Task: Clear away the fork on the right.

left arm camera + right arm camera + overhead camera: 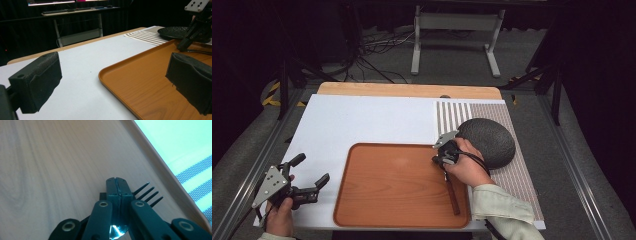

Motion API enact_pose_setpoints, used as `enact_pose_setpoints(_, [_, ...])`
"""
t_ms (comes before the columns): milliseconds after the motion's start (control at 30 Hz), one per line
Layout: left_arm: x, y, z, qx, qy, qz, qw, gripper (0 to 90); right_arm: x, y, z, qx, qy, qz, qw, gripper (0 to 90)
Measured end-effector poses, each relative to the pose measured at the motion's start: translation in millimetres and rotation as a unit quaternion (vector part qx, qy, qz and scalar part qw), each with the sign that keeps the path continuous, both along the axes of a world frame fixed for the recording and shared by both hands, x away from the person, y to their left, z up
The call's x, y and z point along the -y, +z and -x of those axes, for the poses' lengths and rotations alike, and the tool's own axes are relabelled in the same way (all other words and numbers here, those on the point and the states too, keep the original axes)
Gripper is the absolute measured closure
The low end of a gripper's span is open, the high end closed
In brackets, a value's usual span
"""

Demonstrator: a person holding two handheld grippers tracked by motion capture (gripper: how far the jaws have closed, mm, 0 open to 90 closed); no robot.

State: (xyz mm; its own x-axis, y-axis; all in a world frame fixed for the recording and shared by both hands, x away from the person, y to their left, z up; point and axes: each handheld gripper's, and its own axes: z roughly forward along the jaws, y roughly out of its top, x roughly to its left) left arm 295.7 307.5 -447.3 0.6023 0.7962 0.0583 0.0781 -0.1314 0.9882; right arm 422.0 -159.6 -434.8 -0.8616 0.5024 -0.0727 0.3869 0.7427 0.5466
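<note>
Bare white tabletop (362, 120) left of tray (362, 200); dark plate (492, 140) at right.

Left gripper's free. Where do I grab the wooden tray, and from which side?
Probably the raised rim on the tray's left edge, coming in low from the left. It lies flat on the white surface, so only the upturned lip offers a bite: one jaw inside, one outside. The left gripper is open beside that edge; the right gripper is shut on a fork.

Wooden tray (392, 187), dark plate (492, 140), striped mat (517, 170)
</note>
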Motion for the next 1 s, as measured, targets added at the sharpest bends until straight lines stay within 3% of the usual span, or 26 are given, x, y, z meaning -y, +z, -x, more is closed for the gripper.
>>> enact_pose_setpoints(867, [0.1, 0.1, -0.1, 0.000, 0.000, 0.000, 1.0000, 0.9, 24.5, 6.1, -2.5, -0.001, -0.042, 0.002, 0.9991, 89.9])
enact_pose_setpoints(1000, [0.0, -0.1, -0.3, 0.000, 0.000, 0.000, 1.0000, 0.9, 26.9, 16.5, 0.7, 0.011, -0.044, -0.020, 0.9988, 77.1])
